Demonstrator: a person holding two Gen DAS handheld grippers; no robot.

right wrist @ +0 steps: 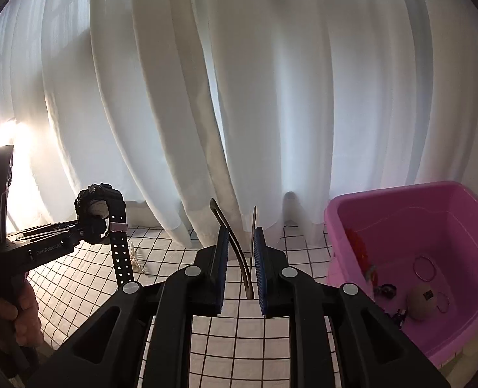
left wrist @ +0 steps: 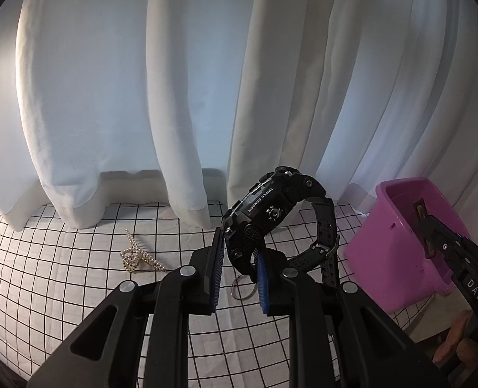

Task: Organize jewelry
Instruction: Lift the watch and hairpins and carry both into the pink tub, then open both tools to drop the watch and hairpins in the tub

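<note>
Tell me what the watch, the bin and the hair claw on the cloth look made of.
Watch: matte black resin or rubber, likely; perforated flexible strap, metal buckle.
Bin: glossy pink plastic, smooth moulded walls.
Hair claw: gold-toned metal, apparently, set with pearl-like beads.

Both grippers: black plastic arms w/ cut-out slots, silver round rivets, ribbed blue pads [left wrist: 215, 270]. Left gripper [right wrist: 77, 226] side reads "GenRobot.AI" in white; right gripper [left wrist: 432, 239] shows "DAS" lettering, small screw
</note>
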